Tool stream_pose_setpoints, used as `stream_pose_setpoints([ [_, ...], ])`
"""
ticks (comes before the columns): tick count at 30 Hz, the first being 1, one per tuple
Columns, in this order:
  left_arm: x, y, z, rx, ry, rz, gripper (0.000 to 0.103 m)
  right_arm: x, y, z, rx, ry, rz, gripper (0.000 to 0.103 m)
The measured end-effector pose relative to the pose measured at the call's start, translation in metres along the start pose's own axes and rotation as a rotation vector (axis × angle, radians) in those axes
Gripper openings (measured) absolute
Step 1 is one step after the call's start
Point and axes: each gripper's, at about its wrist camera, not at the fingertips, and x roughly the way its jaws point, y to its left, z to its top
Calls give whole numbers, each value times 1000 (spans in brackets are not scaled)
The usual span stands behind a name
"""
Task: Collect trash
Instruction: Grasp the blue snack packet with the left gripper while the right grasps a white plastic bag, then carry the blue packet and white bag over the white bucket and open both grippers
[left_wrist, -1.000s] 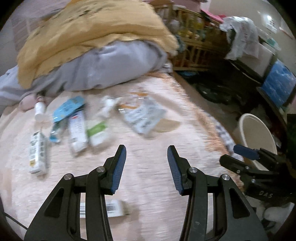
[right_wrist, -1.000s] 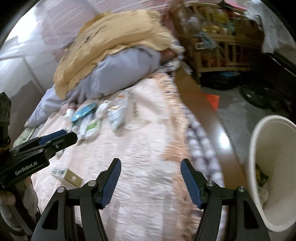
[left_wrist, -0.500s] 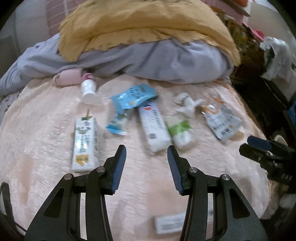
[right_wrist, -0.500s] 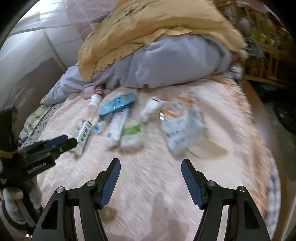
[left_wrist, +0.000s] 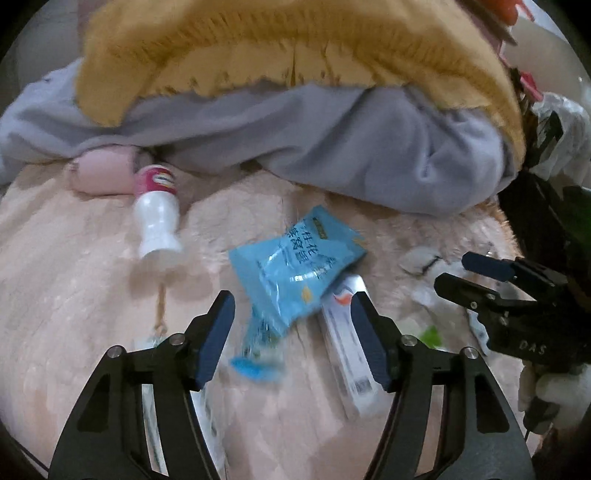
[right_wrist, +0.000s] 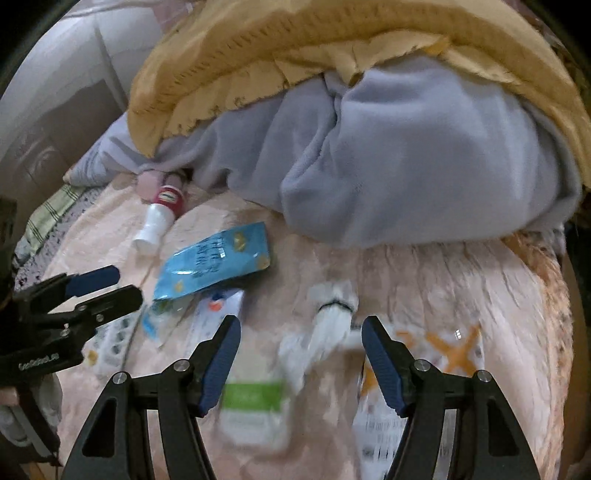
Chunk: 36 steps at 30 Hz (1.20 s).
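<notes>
Trash lies on a pink fleece bed cover. A blue snack packet (left_wrist: 297, 264) (right_wrist: 216, 260) lies just ahead of my open, empty left gripper (left_wrist: 291, 332). A white toothpaste box (left_wrist: 349, 350) lies partly under the packet, beside the right finger. A white bottle with a red cap (left_wrist: 157, 218) (right_wrist: 159, 214) lies further left. My open, empty right gripper (right_wrist: 301, 350) hovers over a crumpled white wrapper (right_wrist: 327, 325), a green-labelled packet (right_wrist: 255, 406) and an orange-printed bag (right_wrist: 439, 365).
A heap of grey and mustard blankets (left_wrist: 295, 110) (right_wrist: 369, 129) fills the far side of the bed. A milk carton (left_wrist: 207, 406) lies low under the left gripper. Each gripper shows in the other's view: right (left_wrist: 509, 288), left (right_wrist: 74, 295).
Both grippers have moved forward and down toward the row of trash, which now looks much larger. The bin and the bed's right edge have left the views. Both stay open.
</notes>
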Motion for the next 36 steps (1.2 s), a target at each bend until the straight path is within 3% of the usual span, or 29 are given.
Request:
stream_pose_setpoints([
  [8,61,14,34,6,75,7,64,35,-15,3,-18,23,3,66],
  [9,66,15,34,9,83,10,64,35,-14,2,-25,19,2,61],
  [10,67,15,34,4,81,5,64,34,-14,1,-34,10,-1,45],
  [11,66,15,32,-3,75,5,62,34,-14,-1,-38,6,-4,41],
  [12,64,15,31,-7,67,11,58,33,-14,-3,-38,3,-9,36],
  [14,60,12,29,4,71,-10,20,28,-16,-6,-27,-6,2,29],
  [19,40,10,24,-5,70,-21,7,-2,-12,-11,-8,-52,53,28],
  [24,4,21,16,-76,34,-56,5,-50,-5,-19,-15,-114,91,28],
  [31,-30,18,-2,-79,2,-62,6,-93,2,-42,-14,-134,114,28],
  [36,-56,9,-21,-77,-4,-126,6,-119,5,-70,-21,-144,99,28],
])
